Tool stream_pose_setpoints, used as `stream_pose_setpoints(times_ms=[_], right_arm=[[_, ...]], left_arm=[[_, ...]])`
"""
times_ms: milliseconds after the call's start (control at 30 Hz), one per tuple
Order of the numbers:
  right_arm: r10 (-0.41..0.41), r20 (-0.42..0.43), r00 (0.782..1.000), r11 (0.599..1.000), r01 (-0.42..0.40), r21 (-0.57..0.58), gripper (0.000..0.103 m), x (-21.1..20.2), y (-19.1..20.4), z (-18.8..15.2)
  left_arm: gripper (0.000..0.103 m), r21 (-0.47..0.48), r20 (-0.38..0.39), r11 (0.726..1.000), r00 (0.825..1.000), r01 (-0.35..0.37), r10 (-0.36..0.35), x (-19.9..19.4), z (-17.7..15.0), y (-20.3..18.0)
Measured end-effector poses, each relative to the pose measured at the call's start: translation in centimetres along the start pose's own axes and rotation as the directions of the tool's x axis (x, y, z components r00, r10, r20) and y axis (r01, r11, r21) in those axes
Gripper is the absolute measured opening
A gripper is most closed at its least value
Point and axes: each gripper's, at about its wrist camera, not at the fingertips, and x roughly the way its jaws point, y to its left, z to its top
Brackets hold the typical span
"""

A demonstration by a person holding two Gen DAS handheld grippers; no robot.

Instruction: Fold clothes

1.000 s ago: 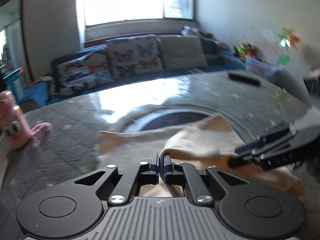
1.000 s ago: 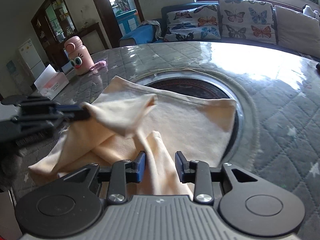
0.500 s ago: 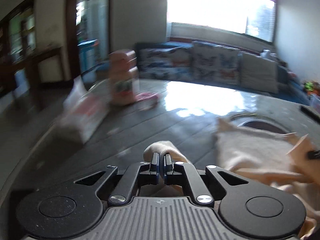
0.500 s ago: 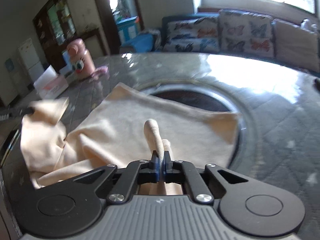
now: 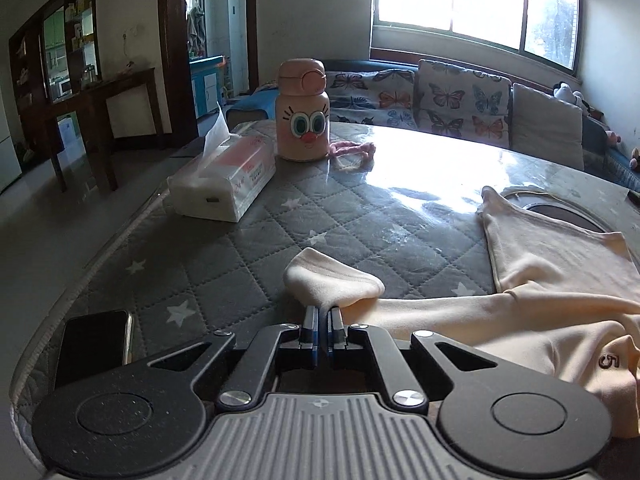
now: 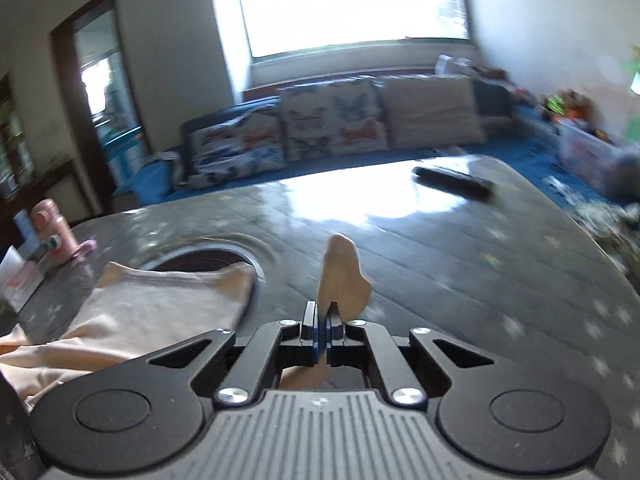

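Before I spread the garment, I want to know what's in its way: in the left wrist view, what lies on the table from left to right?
Phone → tissue box → bottle → pink cord → garment.

Two low wrist views, shared table (image 5: 360,216)

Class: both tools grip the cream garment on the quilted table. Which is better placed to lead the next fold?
Probably left. The left tool pinches a sleeve end of the cream garment in a sharp view; the right tool view is motion-blurred.
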Motion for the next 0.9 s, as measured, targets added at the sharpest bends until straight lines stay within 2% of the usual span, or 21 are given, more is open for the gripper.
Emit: stream_pose_setpoints(times_ms=[133, 267, 400, 533, 600, 667, 800, 900], right_arm=[[-0.061, -0.086, 0.994, 0.994, 0.068, 0.082, 0.004, 0.3, -2.9, -3.2], [-0.118, -0.155, 0.981, 0.984, 0.136, 0.115, 0.011, 0.4, -5.0, -5.8], [-0.165, -0.110, 0.980, 0.977, 0.178, 0.118, 0.017, -0.8, -5.9, -5.4], [-0.128, -0.096, 0.987, 0.986, 0.137, 0.091, 0.026, -0.7, -4.9, -4.8], [-0.085, -0.127, 0.988, 0.993, 0.094, 0.065, 0.027, 0.7, -3.7, -4.9], [-0.076, -0.158, 0.984, 0.995, 0.084, 0.044, 0.027, 2.0, -3.0, -5.2], [-0.103, -0.172, 0.980, 0.995, 0.100, -0.023, 0.028, 4.3, -2.1, -5.3], [-0.121, -0.159, 0.980, 0.992, 0.116, -0.042, 0.028, 5.7, -2.2, -4.4]], left_arm=[[0.005, 0.020, -0.016, 1.000, 1.000, -0.007, 0.007, 0.0, -0.5, -0.2], [0.006, 0.033, -0.027, 0.999, 1.000, -0.014, 0.015, -0.4, -0.9, 0.1], [0.008, 0.043, -0.021, 0.998, 0.999, -0.035, 0.035, -1.1, -1.0, 0.3], [0.010, 0.034, -0.007, 0.999, 0.999, -0.034, 0.035, -2.0, -1.1, 0.4], [0.014, 0.039, 0.002, 0.999, 1.000, -0.014, 0.014, -2.5, -1.2, -0.1], [0.019, 0.052, 0.011, 0.998, 1.000, 0.022, -0.022, -3.0, -1.1, -1.0], [0.028, 0.089, 0.028, 0.990, 0.993, 0.109, -0.112, -3.9, -0.9, -3.2], [0.034, 0.142, 0.025, 0.970, 0.979, 0.198, -0.204, -4.1, -0.7, -5.8]])
